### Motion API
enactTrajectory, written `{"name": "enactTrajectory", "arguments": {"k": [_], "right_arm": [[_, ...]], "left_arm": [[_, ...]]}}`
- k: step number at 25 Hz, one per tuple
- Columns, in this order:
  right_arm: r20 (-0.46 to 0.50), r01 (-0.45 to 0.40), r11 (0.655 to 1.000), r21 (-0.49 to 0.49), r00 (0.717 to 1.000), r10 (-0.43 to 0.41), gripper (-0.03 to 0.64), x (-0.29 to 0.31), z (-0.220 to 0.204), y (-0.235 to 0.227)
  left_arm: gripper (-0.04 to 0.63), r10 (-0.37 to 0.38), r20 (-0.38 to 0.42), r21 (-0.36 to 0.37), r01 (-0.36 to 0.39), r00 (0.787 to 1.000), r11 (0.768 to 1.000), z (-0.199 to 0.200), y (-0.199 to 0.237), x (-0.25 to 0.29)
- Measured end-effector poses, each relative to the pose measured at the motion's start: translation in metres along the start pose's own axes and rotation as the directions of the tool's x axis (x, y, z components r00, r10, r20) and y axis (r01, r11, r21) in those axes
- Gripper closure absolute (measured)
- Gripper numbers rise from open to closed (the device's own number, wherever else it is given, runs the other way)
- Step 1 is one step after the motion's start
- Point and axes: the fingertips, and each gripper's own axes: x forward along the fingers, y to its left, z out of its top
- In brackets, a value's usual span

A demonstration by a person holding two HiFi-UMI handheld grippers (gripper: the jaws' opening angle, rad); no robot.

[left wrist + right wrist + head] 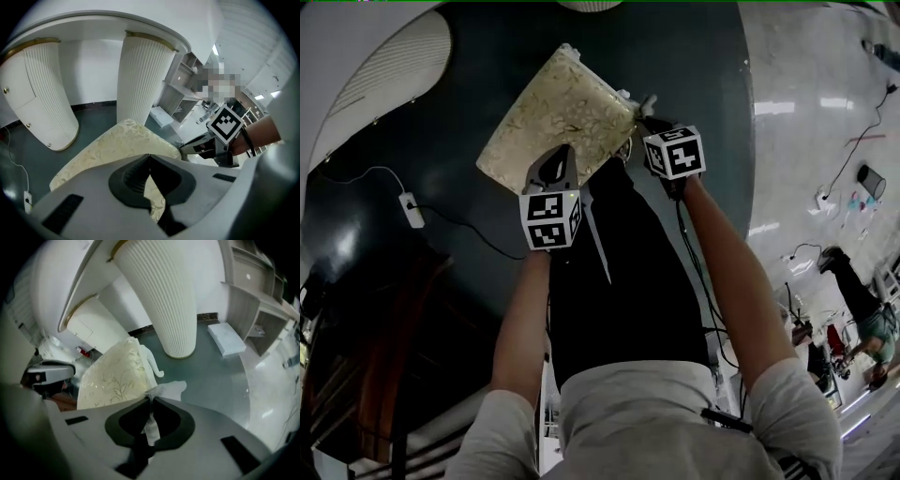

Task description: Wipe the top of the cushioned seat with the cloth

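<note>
**White cloth pinched beside the seat**

The cloth (165, 390) looks thin, limp and light, so it is best held bunched. The right gripper (151, 399) has it that way, jaws closed on one edge, just beside the seat (117, 378). The seat's cream floral top likely gives under pressure. The left gripper (149, 157) is closed on nothing, over the seat's near edge. No container shows.

No legible words, numbers or brands, only coded black-and-white squares on the cube (550, 220) of the left gripper (562, 153), same on the cube (674, 152) of the right gripper (646, 103)
</note>
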Motion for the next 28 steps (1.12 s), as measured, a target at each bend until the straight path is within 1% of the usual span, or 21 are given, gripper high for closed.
{"name": "enactTrajectory", "arguments": {"k": [2,4,6,8,11,14,16,18,20,23,26,28], "right_arm": [[-0.034,0.03,0.993,-0.11,0.999,-0.034,0.589,0.002,0.005,0.004],[-0.068,0.055,0.981,-0.184,0.995,-0.068,0.589,0.005,0.005,0.007],[-0.084,0.086,0.966,-0.245,0.99,-0.11,0.589,0.006,0.006,0.008],[-0.081,0.121,0.947,-0.299,0.985,-0.151,0.589,0.007,0.007,0.011],[-0.088,0.152,0.916,-0.371,0.976,-0.198,0.589,0.009,0.007,0.013],[-0.125,0.148,0.908,-0.391,0.969,-0.212,0.589,0.01,0.01,0.01],[-0.149,0.138,0.907,-0.398,0.966,-0.213,0.589,0.01,0.011,0.01],[-0.173,0.116,0.911,-0.395,0.965,-0.198,0.589,0.013,0.008,0.011],[-0.194,0.082,0.922,-0.379,0.967,-0.166,0.589,0.014,0.006,0.011],[-0.195,0.056,0.926,-0.373,0.971,-0.137,0.589,0.014,0.012,0.012],[-0.178,0.062,0.912,-0.405,0.973,-0.145,0.589,0.018,0.028,0.02],[-0.199,0.062,0.883,-0.466,0.965,-0.173,0.589,0.021,0.033,0.025]], "left_arm": [[0.58,0.008,0.006,-0.033,-0.008,1.0,0.999,-0.005,0.01,0.003],[0.58,0.013,0.009,-0.053,-0.012,1.0,0.998,-0.009,0.019,0.006],[0.58,0.014,0.017,-0.072,-0.013,1.0,0.997,-0.011,0.029,0.009],[0.58,0.021,0.026,-0.097,-0.019,0.999,0.995,-0.017,0.041,0.01],[0.58,0.044,0.034,-0.152,-0.038,0.998,0.988,-0.028,0.056,0.011],[0.58,0.051,0.049,-0.209,-0.04,0.997,0.977,-0.034,0.06,0.013],[0.58,0.047,0.056,-0.229,-0.033,0.997,0.973,-0.036,0.062,0.013],[0.58,0.043,0.063,-0.228,-0.028,0.997,0.973,-0.037,0.065,0.012],[0.58,0.043,0.071,-0.224,-0.026,0.997,0.974,-0.037,0.067,0.011],[0.58,0.041,0.081,-0.22,-0.023,0.996,0.975,-0.037,0.07,0.012],[0.58,0.042,0.087,-0.215,-0.022,0.995,0.976,-0.036,0.074,0.012],[0.58,0.047,0.096,-0.22,-0.025,0.994,0.975,-0.033,0.078,0.012]]}}
